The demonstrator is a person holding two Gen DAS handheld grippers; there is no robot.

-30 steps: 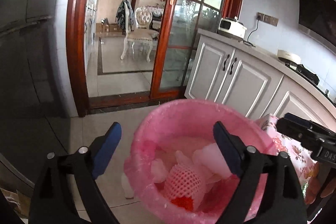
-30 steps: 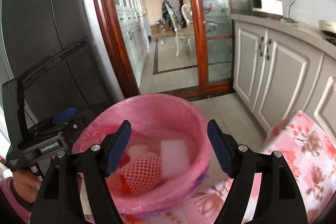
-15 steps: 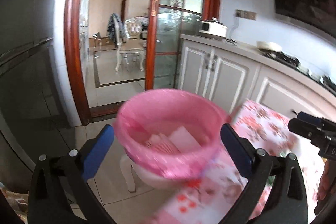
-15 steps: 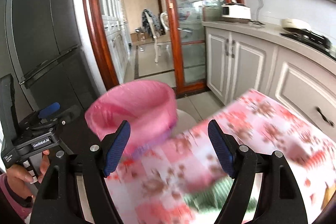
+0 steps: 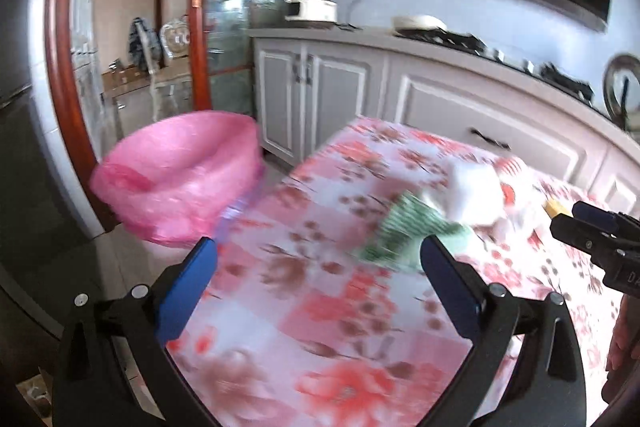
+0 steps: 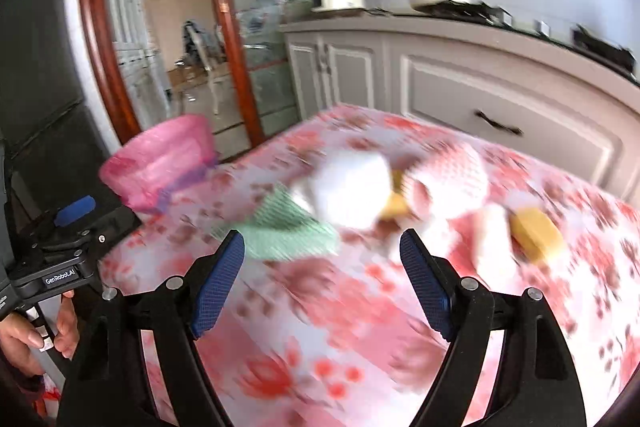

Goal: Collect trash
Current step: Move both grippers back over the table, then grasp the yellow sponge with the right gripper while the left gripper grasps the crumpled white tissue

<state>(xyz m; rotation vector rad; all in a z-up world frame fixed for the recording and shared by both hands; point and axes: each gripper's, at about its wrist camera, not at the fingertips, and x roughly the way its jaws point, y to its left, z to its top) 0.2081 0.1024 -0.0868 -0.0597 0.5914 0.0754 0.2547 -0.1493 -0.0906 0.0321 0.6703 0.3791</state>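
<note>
A bin lined with a pink bag [image 5: 180, 175] stands off the table's left end; it also shows in the right wrist view [image 6: 160, 159]. On the floral tablecloth [image 5: 320, 327] lie a green cloth [image 5: 404, 235] [image 6: 280, 227], a white piece [image 5: 476, 191] [image 6: 348, 187], a pink foam net [image 6: 456, 175] and yellow pieces [image 6: 536, 231]. My left gripper [image 5: 318, 283] is open and empty over the table, short of the green cloth. My right gripper [image 6: 322, 275] is open and empty, just before the trash pile. Both views are motion-blurred.
White kitchen cabinets [image 5: 460, 107] with a counter and stove run behind the table. A wood-framed glass door [image 5: 200, 27] opens to another room. A dark fridge [image 6: 36, 87] stands at the left, past the bin.
Both grippers have swung right, away from above the pink bin, and now face the table with the trash. Both stay open and empty.
</note>
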